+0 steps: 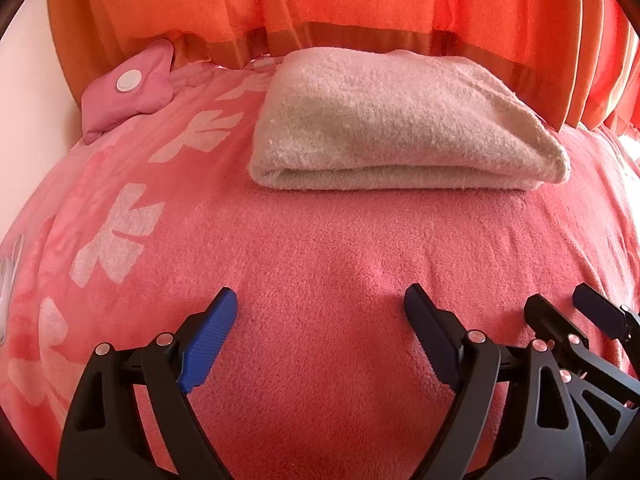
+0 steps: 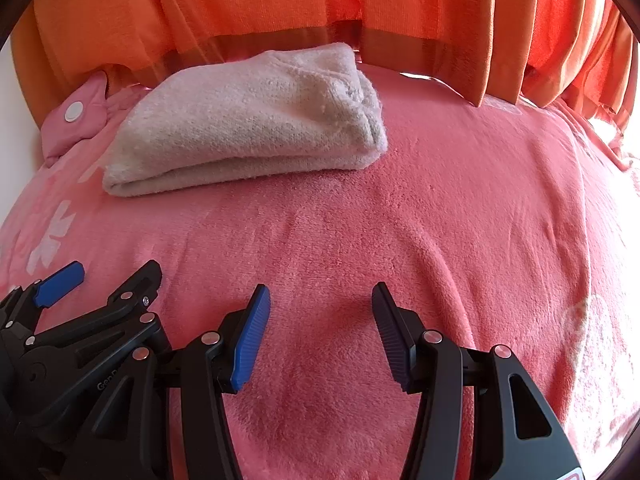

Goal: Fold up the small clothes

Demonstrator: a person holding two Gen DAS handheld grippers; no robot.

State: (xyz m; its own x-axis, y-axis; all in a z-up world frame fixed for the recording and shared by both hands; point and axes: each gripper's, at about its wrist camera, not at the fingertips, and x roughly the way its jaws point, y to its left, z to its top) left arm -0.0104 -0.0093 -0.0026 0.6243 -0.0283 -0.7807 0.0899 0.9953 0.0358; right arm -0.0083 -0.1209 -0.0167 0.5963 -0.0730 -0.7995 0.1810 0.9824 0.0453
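Note:
A folded cream fleece cloth [image 1: 400,128] lies on the pink blanket [image 1: 320,248], beyond both grippers; it also shows in the right wrist view [image 2: 248,128]. My left gripper [image 1: 320,308] is open and empty, hovering over bare blanket short of the cloth. My right gripper [image 2: 320,300] is open and empty, side by side with the left one; it shows at the right edge of the left wrist view [image 1: 560,300]. The left gripper shows at the lower left of the right wrist view [image 2: 116,272].
An orange curtain [image 1: 360,8] hangs right behind the cloth. A small pink pouch with a white button [image 1: 128,84] lies at the far left, by the wall. The blanket [image 2: 460,220] has white flower prints on its left side.

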